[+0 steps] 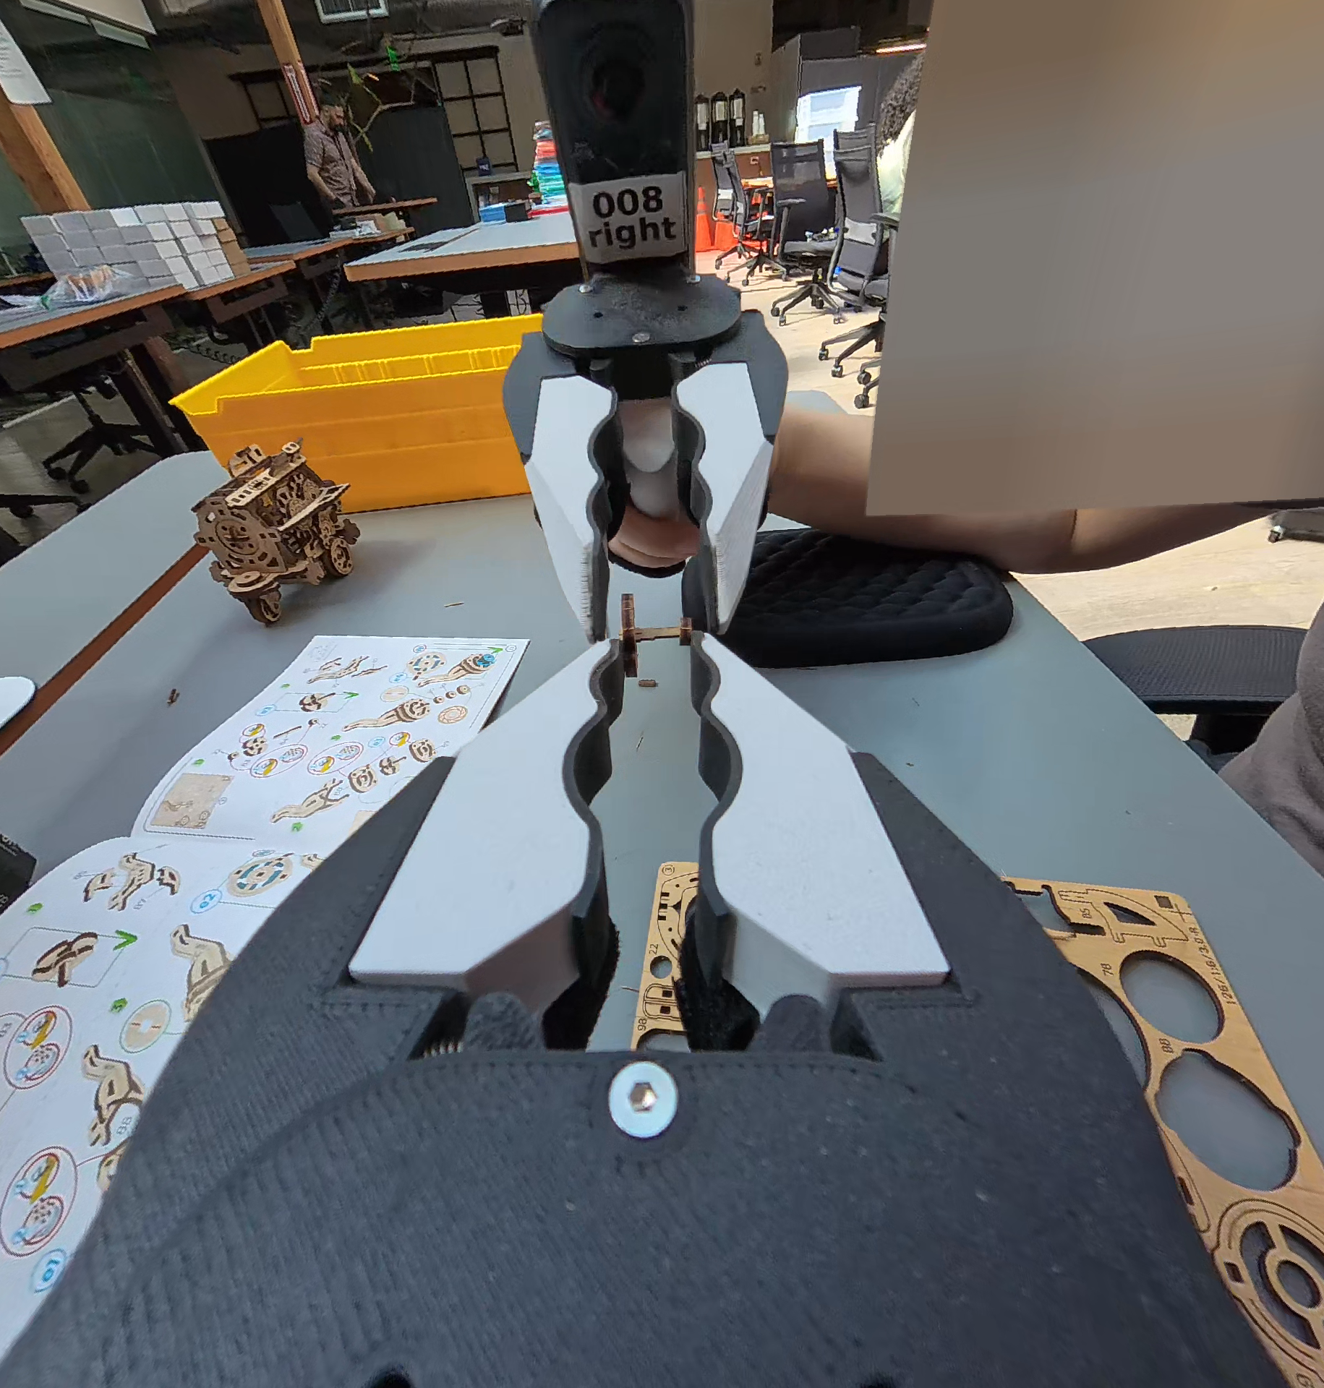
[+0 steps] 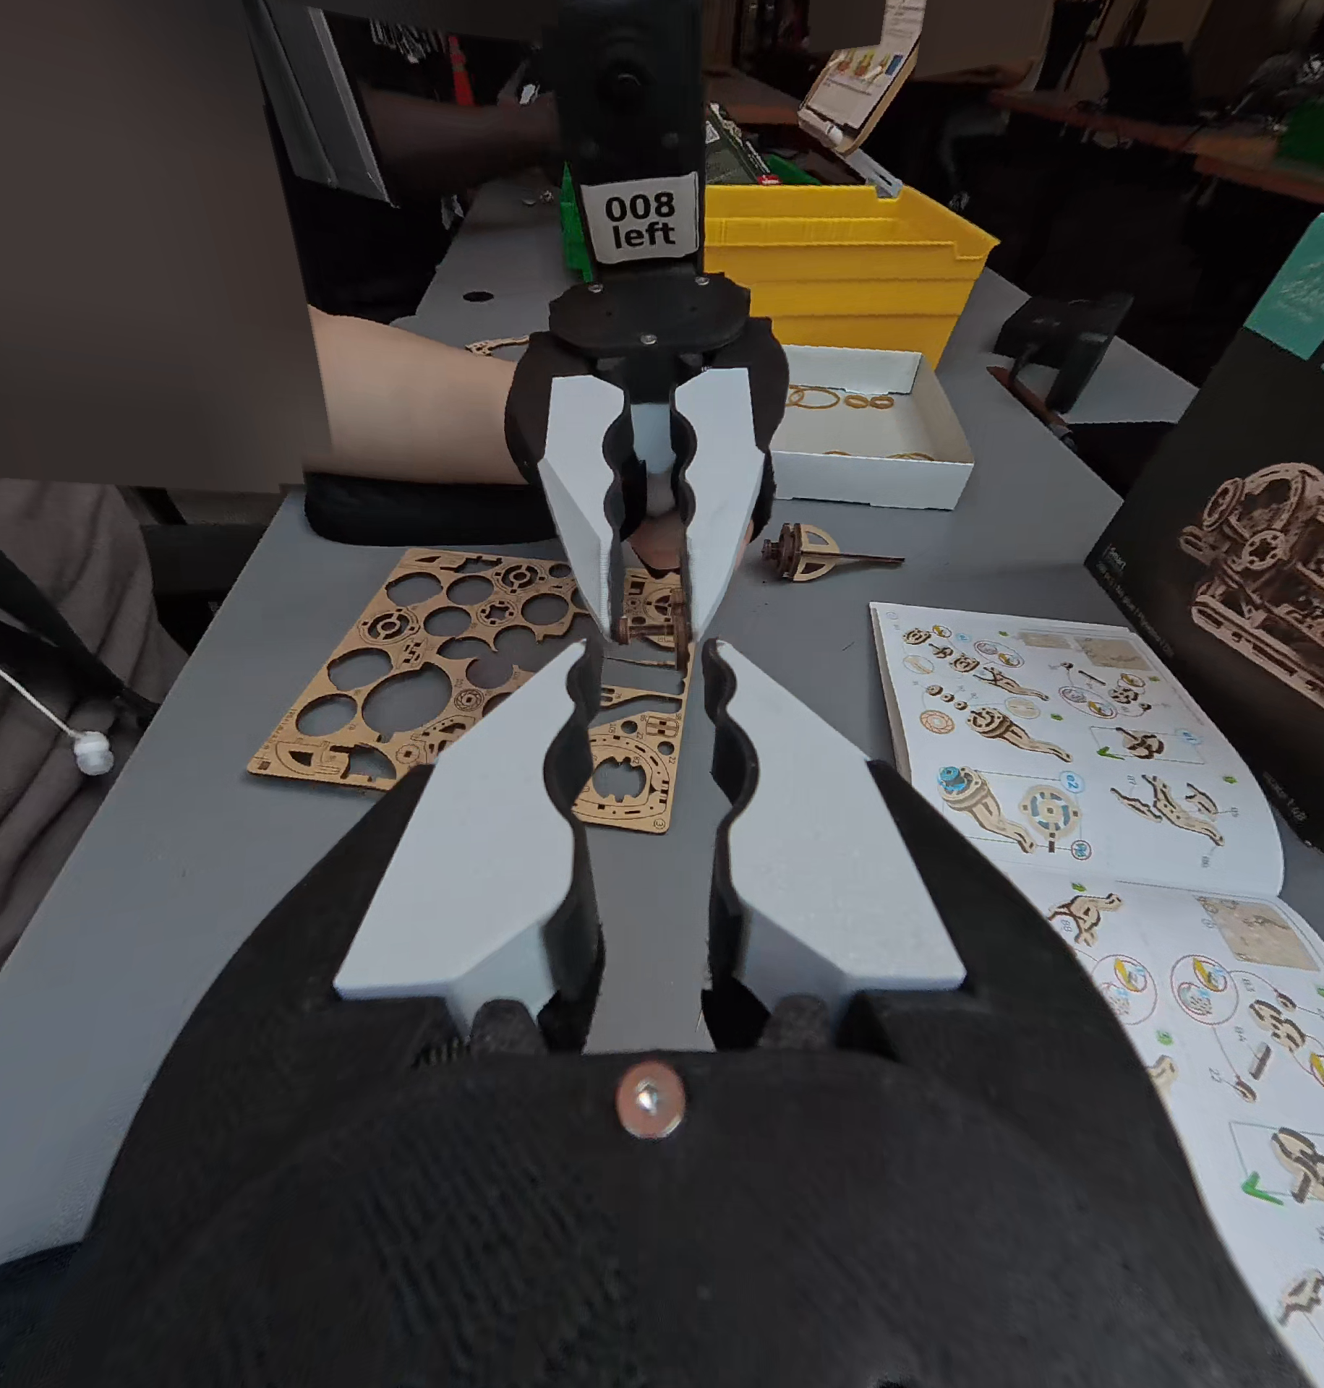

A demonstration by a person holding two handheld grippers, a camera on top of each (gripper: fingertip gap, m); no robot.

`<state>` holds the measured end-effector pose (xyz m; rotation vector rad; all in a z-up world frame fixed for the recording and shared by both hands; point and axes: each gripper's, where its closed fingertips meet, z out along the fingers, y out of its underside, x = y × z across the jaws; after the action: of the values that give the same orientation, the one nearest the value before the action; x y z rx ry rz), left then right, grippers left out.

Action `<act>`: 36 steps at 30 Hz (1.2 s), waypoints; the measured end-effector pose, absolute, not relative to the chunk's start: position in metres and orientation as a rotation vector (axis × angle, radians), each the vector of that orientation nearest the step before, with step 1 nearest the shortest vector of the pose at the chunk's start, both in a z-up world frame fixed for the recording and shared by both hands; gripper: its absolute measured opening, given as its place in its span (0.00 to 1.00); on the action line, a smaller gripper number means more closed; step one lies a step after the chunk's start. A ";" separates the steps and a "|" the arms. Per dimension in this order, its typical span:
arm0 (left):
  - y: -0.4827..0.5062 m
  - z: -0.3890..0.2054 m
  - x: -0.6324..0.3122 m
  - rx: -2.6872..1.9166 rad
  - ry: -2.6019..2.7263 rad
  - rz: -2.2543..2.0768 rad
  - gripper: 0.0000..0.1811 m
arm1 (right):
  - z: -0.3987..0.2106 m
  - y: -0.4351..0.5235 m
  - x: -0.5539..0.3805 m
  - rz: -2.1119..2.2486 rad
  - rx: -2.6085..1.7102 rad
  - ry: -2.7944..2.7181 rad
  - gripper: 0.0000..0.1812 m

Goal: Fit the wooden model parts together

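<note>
My left gripper (image 1: 652, 653) pinches the small wheel-and-axle piece (image 1: 655, 635), my right gripper (image 2: 646, 650) gapes empty before it — I judge the next joint still unmade.

Two grippers (image 1: 652, 647) (image 2: 647, 652), one yellow bin (image 1: 373, 420)

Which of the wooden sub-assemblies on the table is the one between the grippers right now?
The small axle piece, held at the left gripper fingers. The larger built model by the yellow bin and the spindle piece sit untouched.
</note>
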<state>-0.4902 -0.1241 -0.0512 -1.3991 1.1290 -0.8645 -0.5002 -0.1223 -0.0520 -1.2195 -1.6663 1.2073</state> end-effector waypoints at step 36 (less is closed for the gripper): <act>-0.124 -0.045 -0.491 -1.297 1.169 -0.674 0.05 | -0.043 -0.123 -0.500 1.122 -1.115 -1.641 0.05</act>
<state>-0.4914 -0.1244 -0.0453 -1.2971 1.1694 -0.6740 -0.5003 -0.1231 -0.0428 -1.1149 -1.6407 1.1219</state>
